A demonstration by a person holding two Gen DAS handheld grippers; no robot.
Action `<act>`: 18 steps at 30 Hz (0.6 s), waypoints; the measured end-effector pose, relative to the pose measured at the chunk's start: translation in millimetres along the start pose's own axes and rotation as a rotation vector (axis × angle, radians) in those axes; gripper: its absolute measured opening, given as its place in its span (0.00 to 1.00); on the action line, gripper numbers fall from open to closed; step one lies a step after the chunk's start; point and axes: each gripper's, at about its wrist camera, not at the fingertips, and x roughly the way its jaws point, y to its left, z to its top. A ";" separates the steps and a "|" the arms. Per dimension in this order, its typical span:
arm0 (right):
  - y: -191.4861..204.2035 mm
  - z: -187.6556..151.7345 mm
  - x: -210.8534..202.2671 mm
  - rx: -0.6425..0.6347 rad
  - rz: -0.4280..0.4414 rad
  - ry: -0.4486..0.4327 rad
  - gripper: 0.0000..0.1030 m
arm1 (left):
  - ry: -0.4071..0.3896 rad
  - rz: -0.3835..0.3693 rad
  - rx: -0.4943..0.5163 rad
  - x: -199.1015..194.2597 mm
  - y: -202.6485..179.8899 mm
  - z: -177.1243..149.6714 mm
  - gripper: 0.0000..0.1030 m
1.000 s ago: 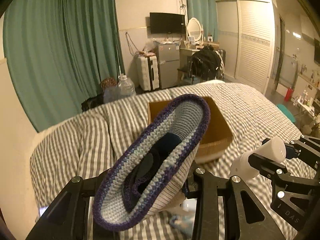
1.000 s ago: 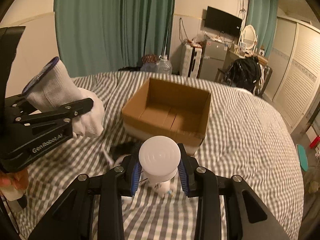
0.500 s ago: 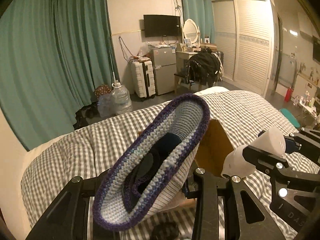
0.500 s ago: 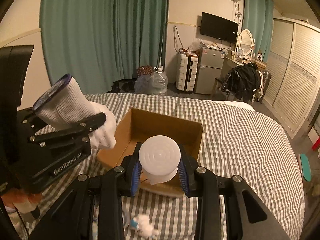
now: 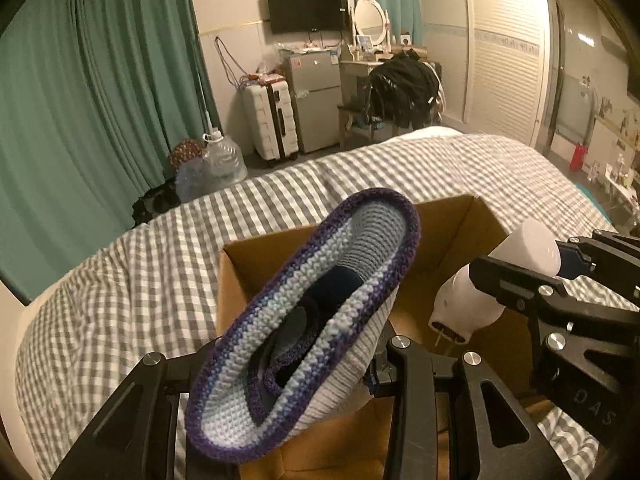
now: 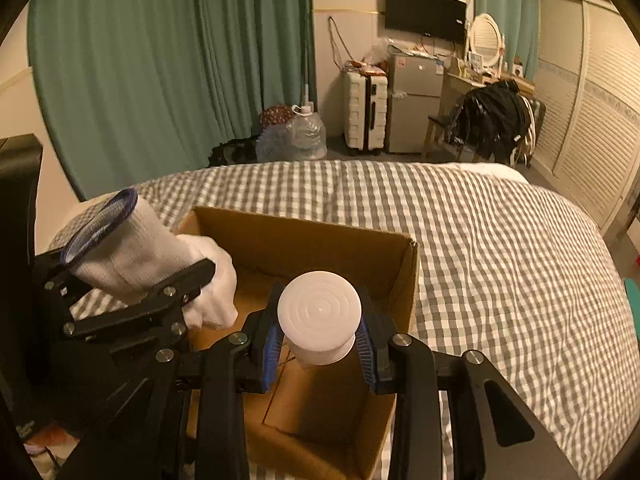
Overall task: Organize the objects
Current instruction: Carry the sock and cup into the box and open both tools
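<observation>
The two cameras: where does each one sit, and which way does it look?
Left wrist: on the left gripper, looking along its fingers past the held sock into the box; the right gripper shows too.
Right wrist: on the right gripper, looking past the held white bottle into the box; the left gripper shows too.
Shared: box, checked bed, green curtains, television.
</observation>
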 end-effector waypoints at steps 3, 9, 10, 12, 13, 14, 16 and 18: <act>-4.3 -6.1 15.6 0.015 0.001 0.022 0.31 | 0.019 -0.010 0.000 11.3 -2.3 -5.9 0.37; -11.1 -9.9 25.2 0.045 0.010 0.027 0.31 | 0.054 -0.057 0.055 18.8 -6.9 -17.2 0.42; -12.4 -9.4 23.9 0.051 0.008 0.025 0.31 | 0.057 -0.064 0.056 17.1 -7.0 -17.7 0.43; -15.7 -8.0 17.6 0.064 0.009 0.009 0.38 | 0.054 -0.065 0.045 11.9 -5.6 -17.2 0.50; -17.7 -6.5 12.3 0.074 0.010 -0.005 0.51 | 0.045 -0.063 0.038 6.0 -5.1 -16.0 0.55; -19.8 -4.2 5.6 0.086 0.006 -0.018 0.57 | 0.035 -0.057 0.033 2.0 -6.5 -14.1 0.68; -18.2 0.2 -8.8 0.098 -0.004 -0.044 0.62 | 0.004 -0.037 0.027 -15.0 -4.4 -13.3 0.81; -15.8 5.0 -28.1 0.101 -0.009 -0.067 0.62 | -0.033 -0.017 0.030 -35.7 -3.6 -9.3 0.86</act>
